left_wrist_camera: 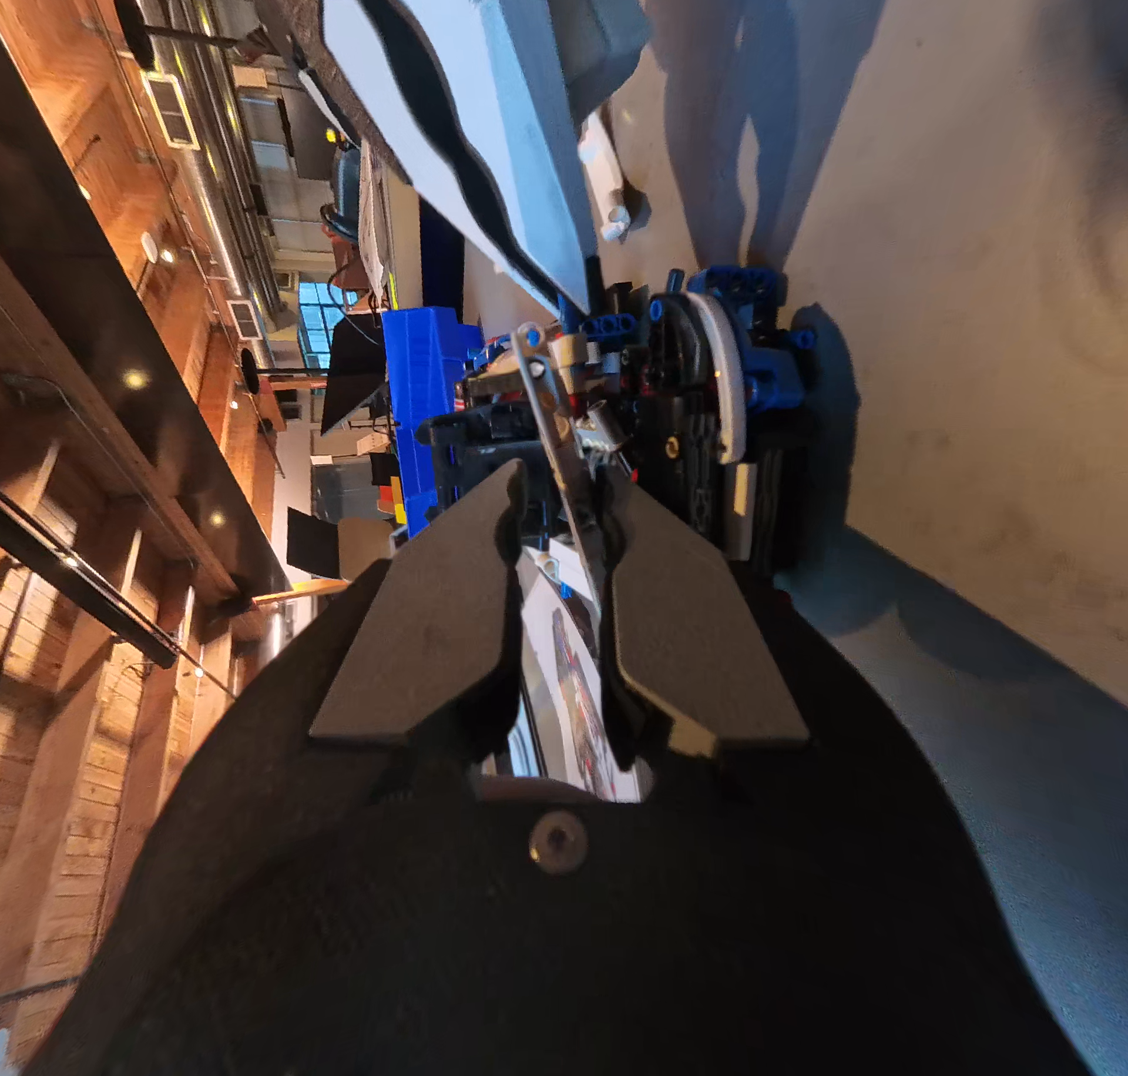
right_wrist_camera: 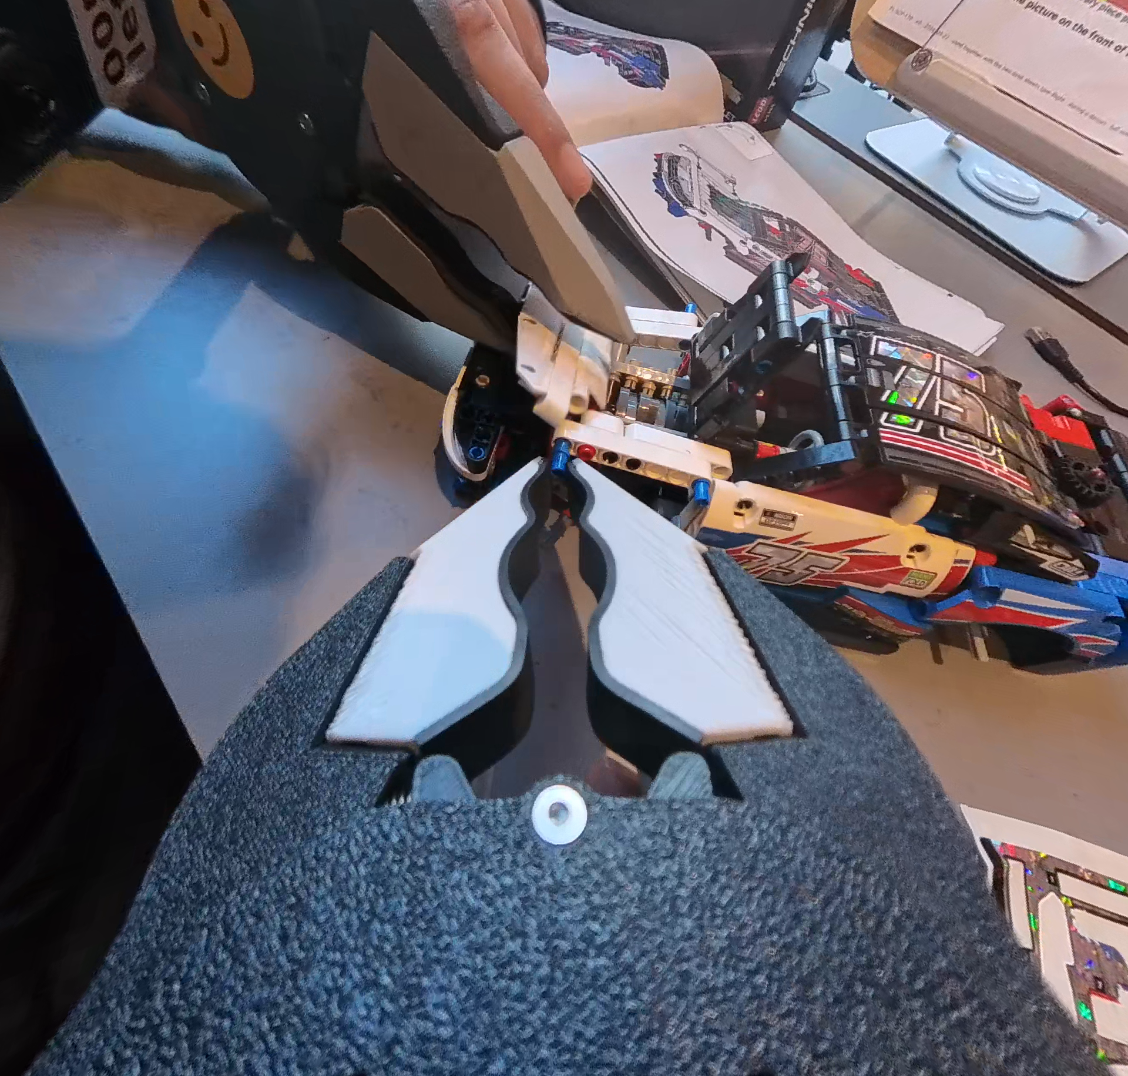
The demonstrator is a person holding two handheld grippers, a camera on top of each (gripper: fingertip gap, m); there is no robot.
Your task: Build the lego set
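Note:
The Lego car (right_wrist_camera: 854, 497), with a black roof and red, white and blue sides, lies on the grey table (right_wrist_camera: 213, 436). My left gripper (left_wrist_camera: 561, 485) is shut on the car's white front panel (left_wrist_camera: 552, 412), seen edge-on between its dark fingers. In the right wrist view it comes in from the upper left (right_wrist_camera: 580, 308), clamped on that white panel (right_wrist_camera: 549, 350). My right gripper (right_wrist_camera: 556, 470) has its white fingertips closed on a blue pin (right_wrist_camera: 558, 455) in the end of a white beam (right_wrist_camera: 641, 454). It shows in the left wrist view (left_wrist_camera: 506, 149) reaching down to the car (left_wrist_camera: 702, 387).
An open instruction booklet (right_wrist_camera: 732, 210) lies behind the car, with a black Lego box (right_wrist_camera: 781, 39) and a monitor stand (right_wrist_camera: 989, 186) farther back. A sticker sheet (right_wrist_camera: 1062, 924) lies at the lower right. A black cable (right_wrist_camera: 1056, 357) and a blue bin (left_wrist_camera: 421, 387) are nearby.

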